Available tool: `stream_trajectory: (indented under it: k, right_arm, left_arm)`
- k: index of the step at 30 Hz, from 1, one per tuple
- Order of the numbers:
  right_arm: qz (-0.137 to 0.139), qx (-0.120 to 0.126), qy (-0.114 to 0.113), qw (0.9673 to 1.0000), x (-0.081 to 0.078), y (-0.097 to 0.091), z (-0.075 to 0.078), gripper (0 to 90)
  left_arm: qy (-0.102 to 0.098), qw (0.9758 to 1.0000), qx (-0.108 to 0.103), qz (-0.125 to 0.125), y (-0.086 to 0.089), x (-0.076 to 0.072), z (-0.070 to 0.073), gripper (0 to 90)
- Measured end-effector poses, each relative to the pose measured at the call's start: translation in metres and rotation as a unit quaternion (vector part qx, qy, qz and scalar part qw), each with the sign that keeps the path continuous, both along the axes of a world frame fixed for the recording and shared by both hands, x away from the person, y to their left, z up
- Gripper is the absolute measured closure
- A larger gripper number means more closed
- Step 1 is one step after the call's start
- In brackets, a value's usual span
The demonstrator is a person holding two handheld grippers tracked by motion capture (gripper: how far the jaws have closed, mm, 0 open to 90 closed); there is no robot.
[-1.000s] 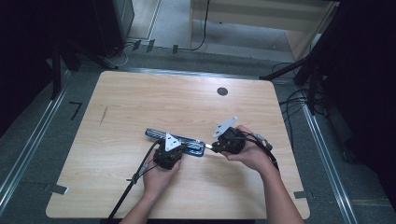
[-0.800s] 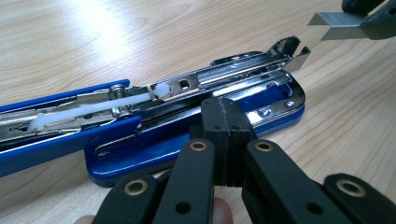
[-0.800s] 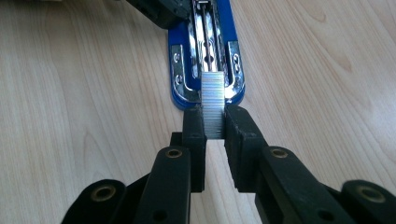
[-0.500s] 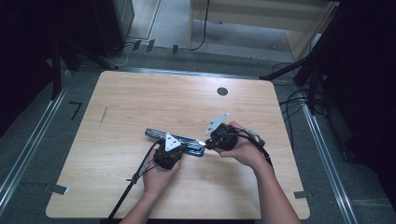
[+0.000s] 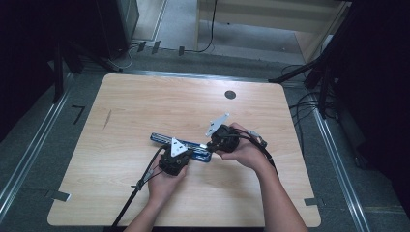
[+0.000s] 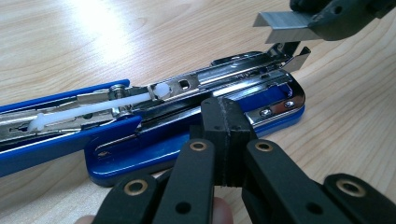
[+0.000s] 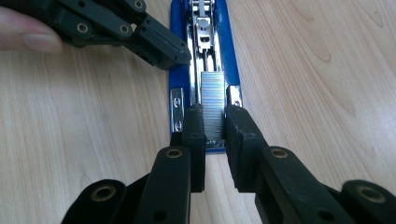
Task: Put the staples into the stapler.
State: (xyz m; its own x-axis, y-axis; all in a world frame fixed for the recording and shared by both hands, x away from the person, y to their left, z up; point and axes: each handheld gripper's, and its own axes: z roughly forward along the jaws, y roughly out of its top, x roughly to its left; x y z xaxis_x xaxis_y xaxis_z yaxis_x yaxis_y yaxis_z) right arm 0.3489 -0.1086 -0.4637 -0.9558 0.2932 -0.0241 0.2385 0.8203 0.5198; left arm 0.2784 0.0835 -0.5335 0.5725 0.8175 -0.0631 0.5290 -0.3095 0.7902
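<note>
A blue stapler lies opened flat on the wooden table, its metal staple channel facing up. My left gripper is shut with nothing between its jaws, and its tips rest against the blue base of the stapler. My right gripper is shut on a strip of silver staples and holds it just over the end of the stapler, lined up with the channel. In the left gripper view the staple strip hangs above the channel's open end. From above, the left gripper and the right gripper meet at the stapler's right end.
A black round grommet sits in the tabletop near the far edge. A thin dark mark lies on the left part of the table. Cables trail over the floor beyond the table's far and right sides.
My right gripper has carried the staple strip leftward, closer to the stapler's end. The left gripper and the stapler have stayed put.
</note>
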Motion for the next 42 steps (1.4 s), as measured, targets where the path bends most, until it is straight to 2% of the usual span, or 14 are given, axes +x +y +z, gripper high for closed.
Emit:
stream_trajectory:
  k: [7, 13, 42]
  right_arm:
    - [0.006, -0.003, -0.001, 1.0000, 0.004, 0.008, 0.000, 80.0]
    - [0.002, -0.010, 0.007, 0.9999, 0.005, 0.013, -0.005, 80.0]
    - [-0.005, -0.018, 0.024, 0.9995, 0.010, 0.023, -0.013, 80.0]
  left_arm:
    - [0.000, 1.0000, 0.000, -0.001, 0.000, 0.000, 0.000, 90.0]
    - [0.000, 1.0000, 0.000, 0.000, 0.000, 0.000, 0.000, 90.0]
    - [0.001, 1.0000, 0.002, -0.001, 0.000, 0.000, 0.000, 90.0]
